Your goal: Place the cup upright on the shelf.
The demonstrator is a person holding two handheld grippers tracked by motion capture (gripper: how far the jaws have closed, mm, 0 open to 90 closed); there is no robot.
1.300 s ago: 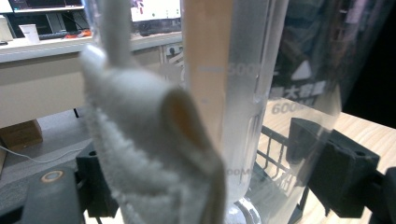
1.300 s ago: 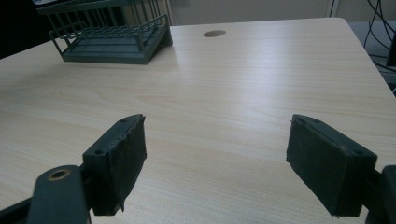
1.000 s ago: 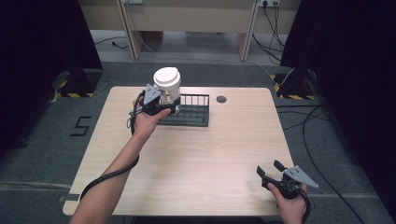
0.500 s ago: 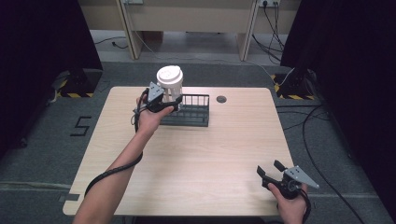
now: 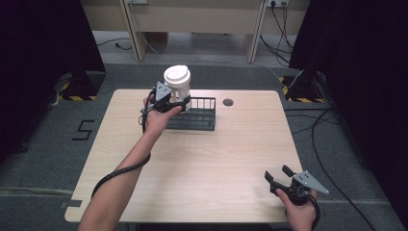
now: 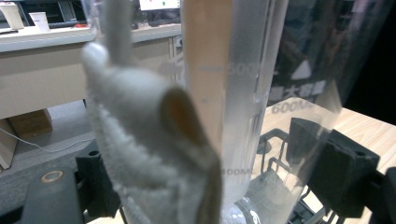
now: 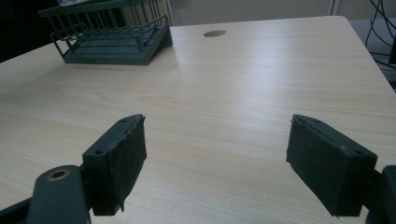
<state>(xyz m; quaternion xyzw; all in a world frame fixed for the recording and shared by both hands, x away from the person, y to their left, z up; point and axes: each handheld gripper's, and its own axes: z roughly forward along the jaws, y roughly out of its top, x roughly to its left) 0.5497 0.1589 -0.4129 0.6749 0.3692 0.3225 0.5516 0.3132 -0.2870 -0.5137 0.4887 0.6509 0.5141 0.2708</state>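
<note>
Standing upright in the left gripper (image 5: pixel 180 102), the clear bottle (image 5: pixel 178 86) with its white lid was held above the far left part of the bench (image 5: pixel 240 144), over the left end of the dark wire rack (image 5: pixel 195 115). The gripper's jaws were clamped on the bottle's lower body, one on each side. In the left gripper view the bottle (image 6: pixel 243 93) rose straight up between the jaws, printed volume marks visible on its wall and a white fuzzy strap (image 6: pixel 144 154) hanging down in front of it. Its long axis ran vertically, and the rack (image 6: pixel 275 149) showed through the plastic just below and behind it.

Whether the bottle's base touched the rack or hung just clear of it could not be told. Judging by this, the coming move turned on the drop from bottle to rack: straight down along the bottle's own axis, with the left hand (image 5: pixel 156 120) the only one within reach.

Well apart, at the near right corner of the bench, the right gripper (image 5: pixel 279 177) rested low with its jaws spread wide and nothing between them. In the right gripper view the rack (image 7: pixel 112 39) sat far off to the left across bare wood, near a small round hole (image 7: pixel 214 33) in the benchtop.
</note>
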